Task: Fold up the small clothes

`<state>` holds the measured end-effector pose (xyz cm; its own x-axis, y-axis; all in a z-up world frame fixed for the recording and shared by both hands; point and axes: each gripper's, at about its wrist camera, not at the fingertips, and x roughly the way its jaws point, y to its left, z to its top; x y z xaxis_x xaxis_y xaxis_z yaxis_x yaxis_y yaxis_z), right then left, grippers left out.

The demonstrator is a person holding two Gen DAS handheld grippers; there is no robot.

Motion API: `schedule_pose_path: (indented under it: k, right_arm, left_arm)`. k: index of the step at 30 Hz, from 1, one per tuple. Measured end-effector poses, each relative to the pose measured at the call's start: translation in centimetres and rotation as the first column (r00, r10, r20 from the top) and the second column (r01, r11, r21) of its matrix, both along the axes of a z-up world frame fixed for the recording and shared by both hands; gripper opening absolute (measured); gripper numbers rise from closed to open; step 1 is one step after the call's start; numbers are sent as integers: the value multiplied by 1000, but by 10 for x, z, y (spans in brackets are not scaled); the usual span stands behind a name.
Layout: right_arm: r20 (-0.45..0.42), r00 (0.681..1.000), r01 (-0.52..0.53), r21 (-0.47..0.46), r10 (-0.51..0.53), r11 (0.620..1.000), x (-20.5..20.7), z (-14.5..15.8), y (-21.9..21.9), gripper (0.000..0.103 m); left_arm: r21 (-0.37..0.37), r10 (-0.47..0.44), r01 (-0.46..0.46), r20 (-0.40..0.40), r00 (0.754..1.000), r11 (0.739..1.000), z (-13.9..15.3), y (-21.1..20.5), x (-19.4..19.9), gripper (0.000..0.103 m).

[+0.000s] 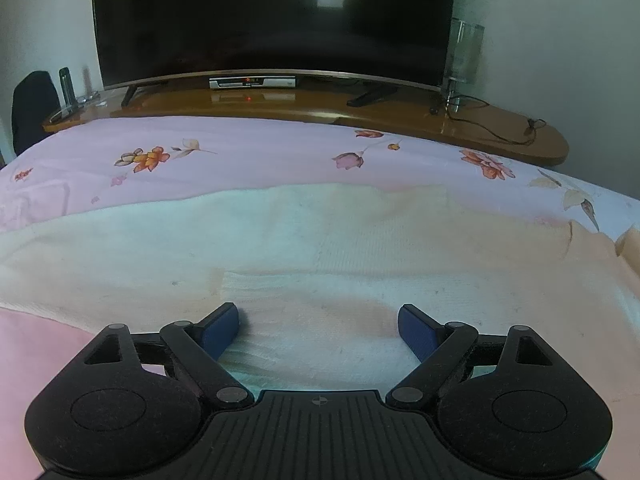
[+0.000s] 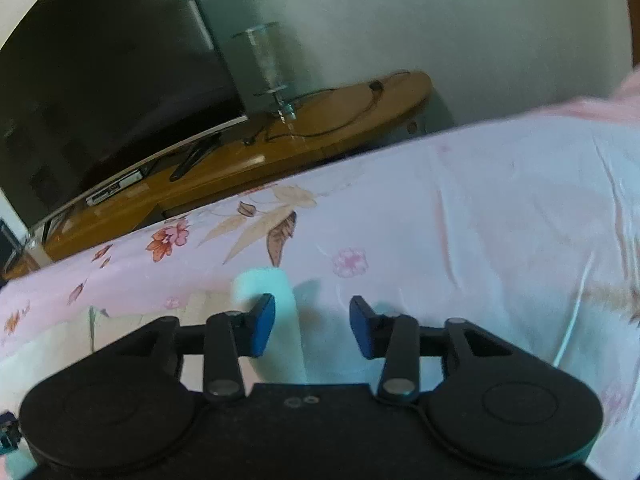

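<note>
A cream knitted garment (image 1: 280,248) lies spread flat on the bed, filling the middle of the left wrist view. My left gripper (image 1: 319,326) is open, low over the garment's near part, with nothing between its blue pads (image 1: 219,332). In the right wrist view a pale strip of the garment (image 2: 280,320) stands up between the fingers, next to the left pad (image 2: 262,326). My right gripper (image 2: 312,326) is open around it, with a clear gap to the right pad. The garment's flat part (image 2: 60,344) shows at lower left.
The bed has a pink floral sheet (image 1: 240,152). Behind it stands a wooden TV bench (image 1: 320,104) with a large dark TV (image 1: 272,20), a set-top box (image 1: 252,82), a glass lamp (image 1: 464,56) and a cable (image 1: 500,128). A pink cloth (image 1: 32,344) lies at lower left.
</note>
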<state>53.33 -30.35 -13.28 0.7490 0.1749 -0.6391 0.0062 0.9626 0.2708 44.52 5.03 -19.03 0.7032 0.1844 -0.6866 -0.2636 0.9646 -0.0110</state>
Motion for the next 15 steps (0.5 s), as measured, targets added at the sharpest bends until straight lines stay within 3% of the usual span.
schedule_pose_path:
  k: [2,4,6,7,9,10,12,14,15]
  right_arm:
    - [1,1000,-2,-6,2,1000,1,1,1,52]
    - [-52,998,-34,-10,34,999,5,-5,5,53]
    - [-66,997,-49,-34,47,998,6,-10,11,50]
    - [-64,997,-55,-52,52,997,6,-10,13,44]
    - [-16,999,-40,-11,39,999,-2,-2,9,44]
    - [21,999,-25,-12,25,1000,-7,5,7,59]
    - [40,999,-32,-79,35,996,-10,9,11,77]
    - [-9,997,-74,-93,73,993,-5,3,17,62]
    - [-29,997,-79,-94,77,992,-2,0,19,44]
  left_arm:
    - [0,10,-10,-2,1000,1000,-1,-2,3,86]
    - [-7,7,-7,-2,1000,1000,-1,-4,4,86]
    - [-3,5,-5,-5,1000,1000,-1,-7,5,86]
    - [-5,3,-3,-7,1000,1000,0,-7,5,86]
    - [-17,-2,2,-7,1000,1000,1,-6,3,86]
    - [-16,-4,4,-8,1000,1000,1,-7,3,86]
    - [-10,-7,6,-13,1000,1000,0,-7,5,86]
    - [-10,0,0,-13,1000,1000,0,-9,6,86]
    - [-8,-1,1,-13,1000,1000,0,-10,7,86]
